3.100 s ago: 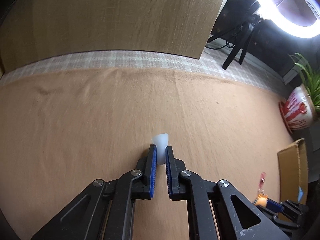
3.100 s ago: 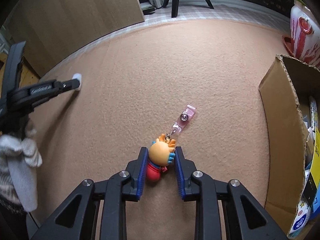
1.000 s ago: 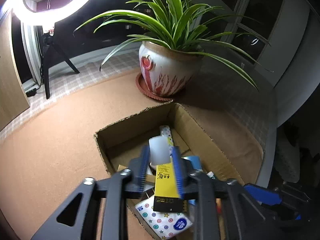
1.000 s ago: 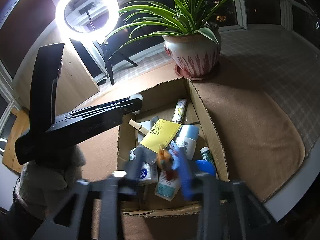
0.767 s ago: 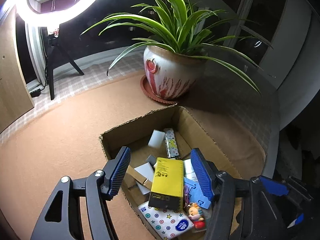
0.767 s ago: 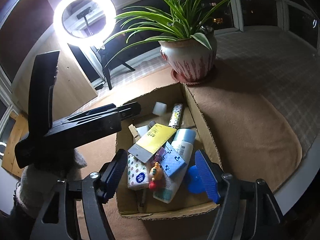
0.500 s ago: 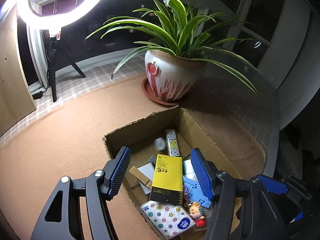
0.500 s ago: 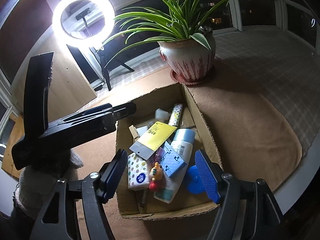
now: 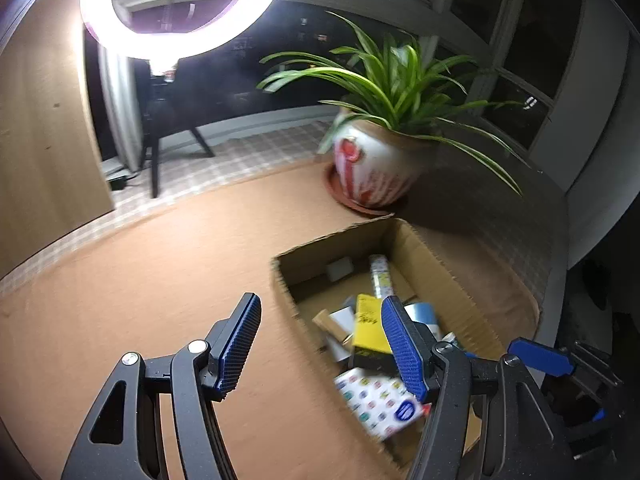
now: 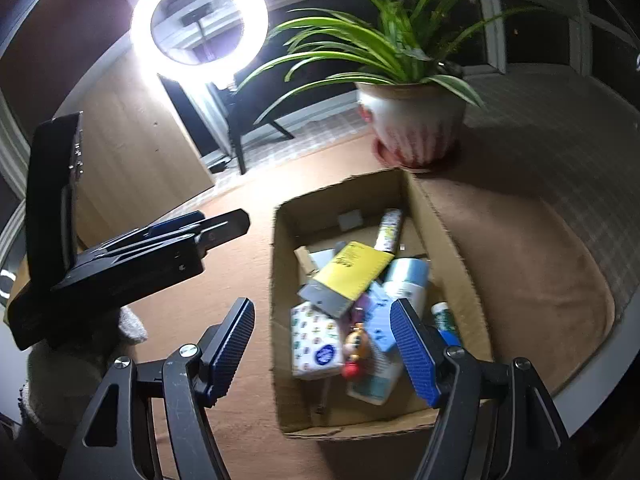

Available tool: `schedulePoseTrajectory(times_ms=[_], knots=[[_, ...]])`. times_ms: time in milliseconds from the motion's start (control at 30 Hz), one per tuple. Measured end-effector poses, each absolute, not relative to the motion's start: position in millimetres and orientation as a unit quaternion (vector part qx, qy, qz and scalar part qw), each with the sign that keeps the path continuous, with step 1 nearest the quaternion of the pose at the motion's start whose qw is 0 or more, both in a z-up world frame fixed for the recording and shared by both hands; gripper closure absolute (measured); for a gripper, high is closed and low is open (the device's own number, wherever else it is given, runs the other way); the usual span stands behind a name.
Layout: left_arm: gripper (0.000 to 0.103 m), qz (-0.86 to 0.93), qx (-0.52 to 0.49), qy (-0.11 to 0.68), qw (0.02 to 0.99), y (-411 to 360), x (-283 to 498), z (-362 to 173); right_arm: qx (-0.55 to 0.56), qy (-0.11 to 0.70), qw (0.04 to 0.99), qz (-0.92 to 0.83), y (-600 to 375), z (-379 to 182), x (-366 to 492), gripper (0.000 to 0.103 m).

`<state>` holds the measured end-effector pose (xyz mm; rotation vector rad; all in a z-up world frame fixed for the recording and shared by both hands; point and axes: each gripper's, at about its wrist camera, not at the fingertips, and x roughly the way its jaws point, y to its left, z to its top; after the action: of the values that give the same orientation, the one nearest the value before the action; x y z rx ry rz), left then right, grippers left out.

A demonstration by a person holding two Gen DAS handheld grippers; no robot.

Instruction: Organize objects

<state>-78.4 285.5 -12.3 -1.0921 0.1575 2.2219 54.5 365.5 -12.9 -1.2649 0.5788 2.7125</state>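
Observation:
A cardboard box (image 10: 452,240) (image 9: 448,276) stands on the tan cloth and holds several items. The small white block (image 10: 349,219) (image 9: 339,269) lies at its far end. The orange doll keychain (image 10: 356,346) lies near the front, beside a patterned tissue pack (image 10: 316,340) (image 9: 376,400) and under a yellow box (image 10: 352,268) (image 9: 370,326). My left gripper (image 9: 320,340) is open and empty above the box's left rim; it also shows in the right wrist view (image 10: 224,224). My right gripper (image 10: 322,344) is open and empty above the box's near end.
A potted plant (image 9: 376,172) (image 10: 412,128) stands just behind the box. A lit ring light (image 10: 198,20) on a tripod and a wooden panel (image 9: 44,152) stand at the back left. The table edge (image 10: 616,340) curves close on the right.
Both grippers carried their items to the box, opened and dropped them in. Since then both have drawn back and shifted left, staying open.

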Motion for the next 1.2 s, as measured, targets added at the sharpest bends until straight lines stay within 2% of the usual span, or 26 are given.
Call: schedulePoseTrajectory(times_ms=[733,1200], knots=[[0.036,0.884,-0.42,0.014,0.202,97,-53,7,-0.433,0.114,-0.056,0.892,238,-7,13,0.035],[0.027,0.899,-0.423,-0.007,0.117,11,-19,-3,-0.438,0.064,-0.087,0.892,167,-16,7,0.033]])
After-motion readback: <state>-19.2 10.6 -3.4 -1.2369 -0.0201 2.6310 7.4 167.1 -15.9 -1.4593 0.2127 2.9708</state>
